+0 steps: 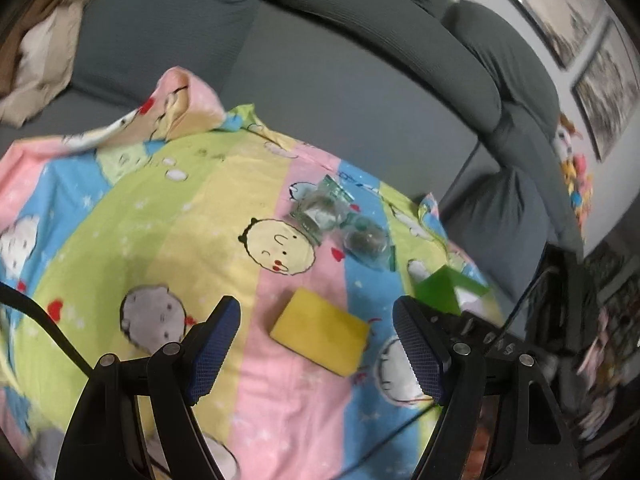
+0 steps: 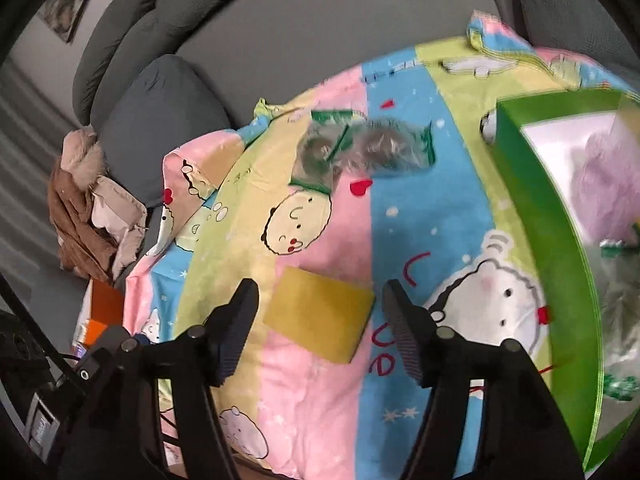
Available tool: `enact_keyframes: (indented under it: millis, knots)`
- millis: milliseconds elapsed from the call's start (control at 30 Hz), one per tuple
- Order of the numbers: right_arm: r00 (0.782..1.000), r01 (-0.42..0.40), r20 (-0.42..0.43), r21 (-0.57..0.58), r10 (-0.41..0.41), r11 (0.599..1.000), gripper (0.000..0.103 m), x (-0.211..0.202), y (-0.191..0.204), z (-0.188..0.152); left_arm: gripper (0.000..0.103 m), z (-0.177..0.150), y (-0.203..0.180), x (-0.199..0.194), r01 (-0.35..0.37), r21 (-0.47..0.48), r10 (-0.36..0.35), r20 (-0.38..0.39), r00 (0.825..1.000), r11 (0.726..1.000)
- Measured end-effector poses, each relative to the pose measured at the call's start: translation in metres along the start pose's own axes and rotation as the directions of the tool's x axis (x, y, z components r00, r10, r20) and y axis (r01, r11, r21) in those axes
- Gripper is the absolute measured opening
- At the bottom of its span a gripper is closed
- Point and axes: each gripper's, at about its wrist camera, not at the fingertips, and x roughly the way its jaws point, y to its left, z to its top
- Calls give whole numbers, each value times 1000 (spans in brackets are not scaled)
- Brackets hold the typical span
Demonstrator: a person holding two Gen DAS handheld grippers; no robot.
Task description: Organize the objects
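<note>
Striped blanket (image 2: 320,420) under both spread grippers (image 1: 316,344) (image 2: 318,320); green box (image 2: 532,200) cut off, contents blurred

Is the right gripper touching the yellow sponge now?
Apart. In the right wrist view, the right gripper stands open, and blanket shows between each finger and the yellow sponge.

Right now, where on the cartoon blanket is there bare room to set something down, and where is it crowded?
Free: the broad green and yellow stripes of the striped cartoon blanket, left of the yellow rectangular sponge and below the rumpled blanket edge. Crowded: the far right, where two clear plastic packets with green trim lie close to the green open-topped box, which already holds items.
</note>
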Motion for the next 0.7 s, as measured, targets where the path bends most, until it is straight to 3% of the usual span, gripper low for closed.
enact_keyframes:
  millis: [67,167,233,333,467,500,533,633,700]
  knots:
    - [999,-31,-11,5,31,1000,60,8,-7,-1,79,1,-2,20,-119,23,121,-86,989,993]
    - [997,42,-64,-16,-43,999,30,22,-17,-2,79,8,-11,34,-38,65,46,-127,991,997]
    - [997,44,-62,3,-44,999,30,22,-24,-2,79,14,-16,43,27,75,-15,-149,989,997]
    - [999,-10,-46,20,11,1000,32,18,-29,0,78,19,-17,56,-12,118,28,-137,990,993]
    - [997,22,-69,16,-21,1000,33,28,-31,3,71,9,4,75,35,123,-18,-136,991,992]
    - [997,22,-78,29,-19,999,33,31,-32,3,64,5,11,83,-40,100,59,-198,978,994]
    - [996,10,-86,41,-7,999,33,33,-32,2,57,7,12,83,-52,98,72,-216,974,994]
    - [995,-14,-102,39,18,999,33,39,-29,2,57,7,9,71,100,124,-80,-160,984,987]
    - [995,14,-100,35,-10,999,33,40,-27,3,57,1,11,76,102,115,-81,-172,982,988]
